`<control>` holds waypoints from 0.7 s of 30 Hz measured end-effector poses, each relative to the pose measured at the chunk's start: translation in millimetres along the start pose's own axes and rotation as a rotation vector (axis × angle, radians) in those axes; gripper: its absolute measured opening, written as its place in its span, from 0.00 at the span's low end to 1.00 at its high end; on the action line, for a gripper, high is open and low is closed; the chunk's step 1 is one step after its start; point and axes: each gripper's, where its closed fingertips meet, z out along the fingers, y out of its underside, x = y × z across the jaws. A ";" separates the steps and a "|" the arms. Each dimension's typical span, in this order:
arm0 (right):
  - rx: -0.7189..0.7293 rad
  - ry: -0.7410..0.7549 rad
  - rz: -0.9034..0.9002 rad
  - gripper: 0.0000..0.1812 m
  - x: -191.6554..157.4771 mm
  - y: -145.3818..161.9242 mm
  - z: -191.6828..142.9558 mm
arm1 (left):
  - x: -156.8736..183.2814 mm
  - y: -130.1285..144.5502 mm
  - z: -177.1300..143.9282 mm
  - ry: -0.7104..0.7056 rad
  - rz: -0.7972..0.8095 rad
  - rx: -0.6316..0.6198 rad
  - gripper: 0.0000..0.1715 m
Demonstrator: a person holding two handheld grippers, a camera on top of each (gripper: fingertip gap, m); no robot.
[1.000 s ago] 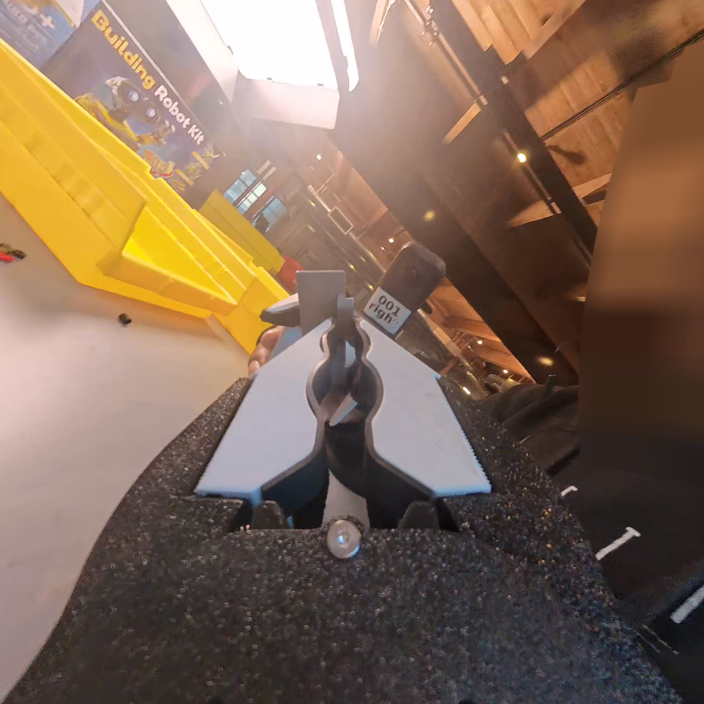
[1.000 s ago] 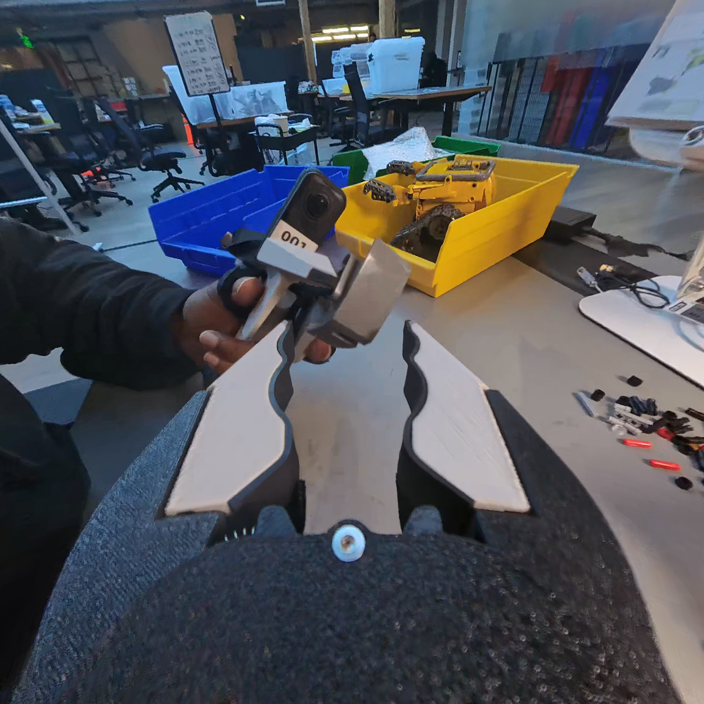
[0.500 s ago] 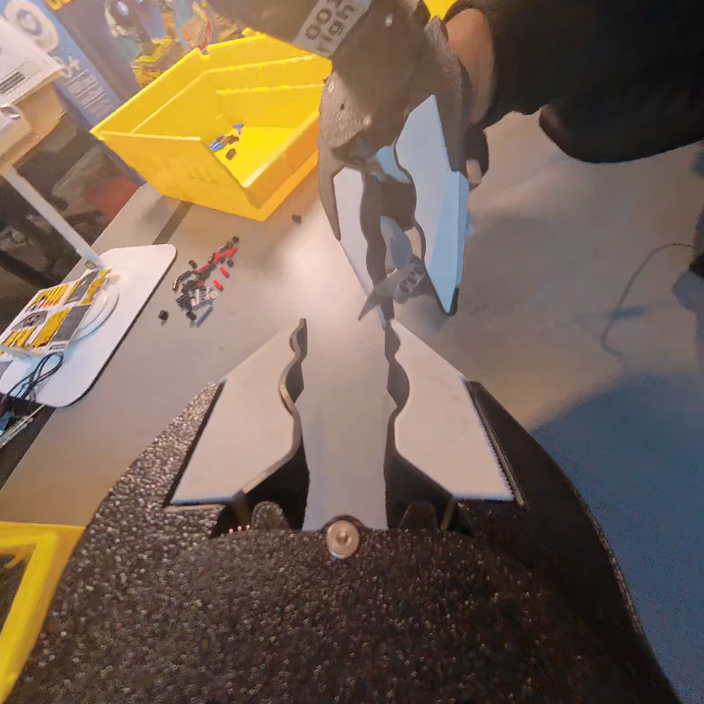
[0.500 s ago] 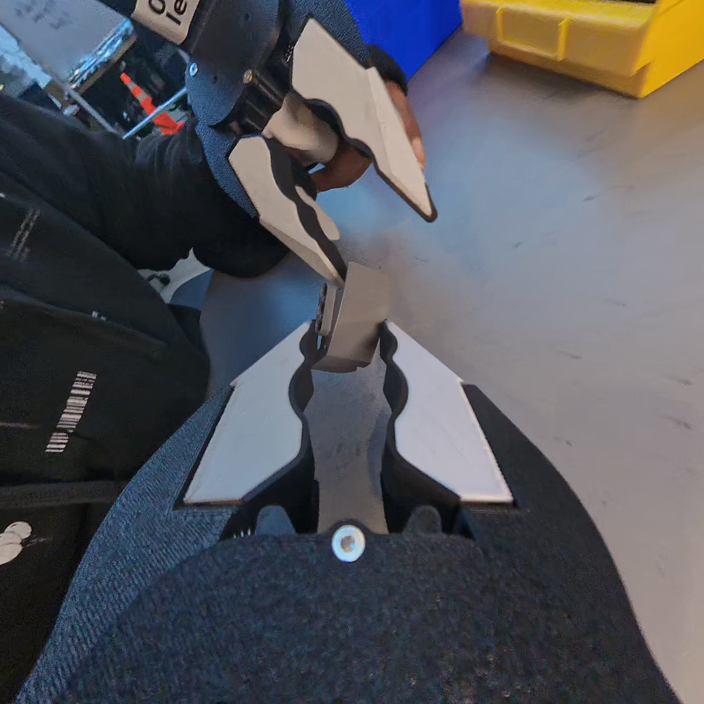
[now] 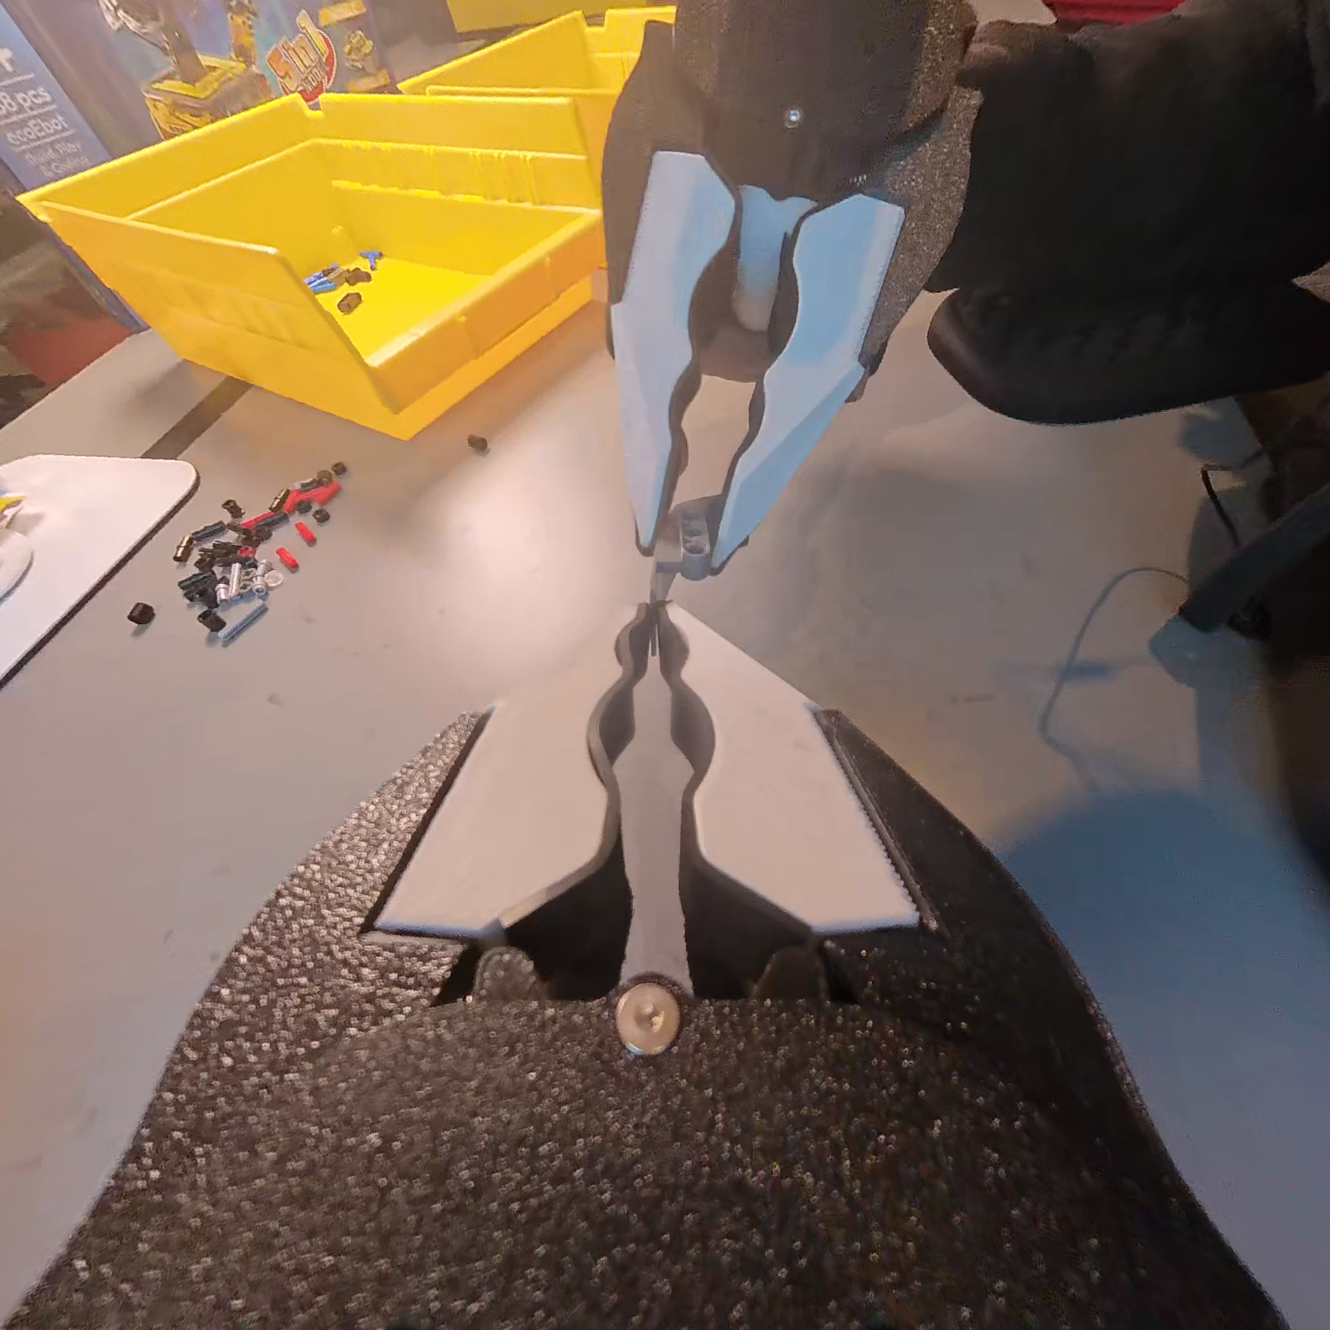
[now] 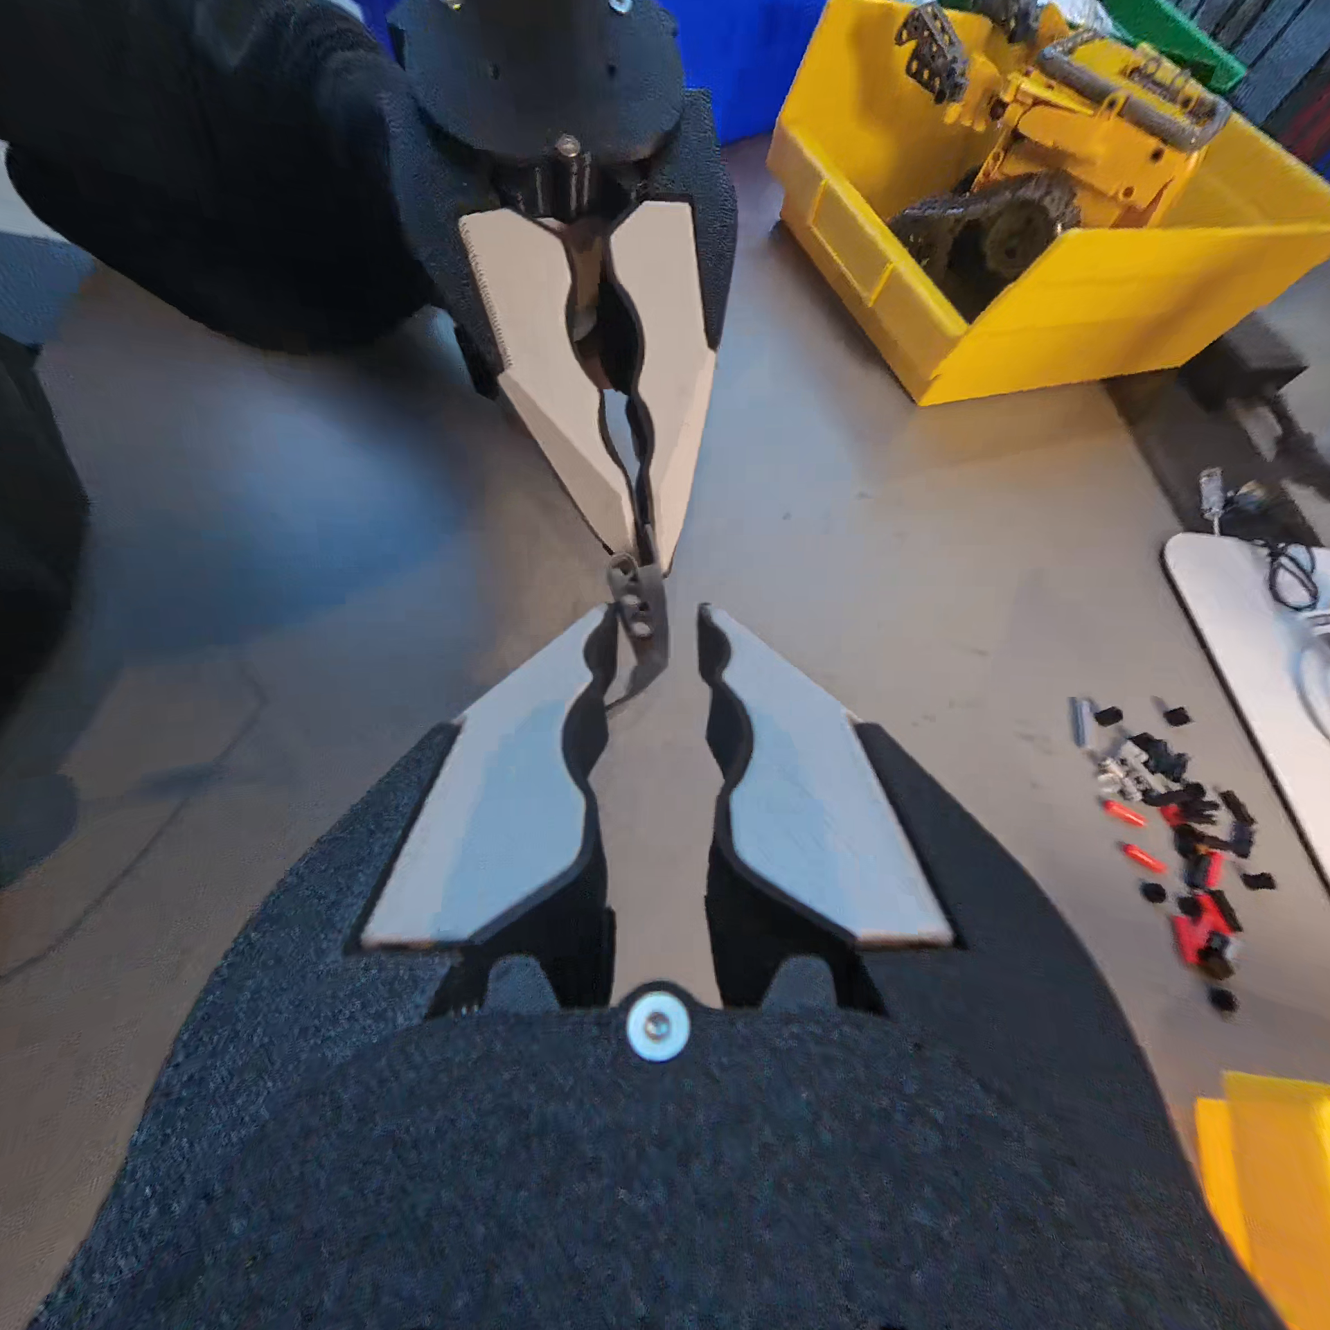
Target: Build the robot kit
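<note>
Grey holed piece point(image 6: 636, 608) sits in the air over the table point(image 5: 288, 720) between both tips; my left gripper point(image 5: 652, 625) is pinched tight on its thin end, my right gripper point(image 6: 660, 612) brackets it with jaws apart — whether it is clamped, I cannot tell.

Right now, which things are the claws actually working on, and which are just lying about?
In hand: left claw, shut on the grey holed piece; right claw, open around that piece.
Lying about: loose small parts, yellow bin, tracked model, white pad.
</note>
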 end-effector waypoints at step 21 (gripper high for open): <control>-0.396 0.285 0.228 0.13 66.9 113.4 -43.5 | -83.0 123.1 -443.2 -1.038 -0.545 -0.768 0.19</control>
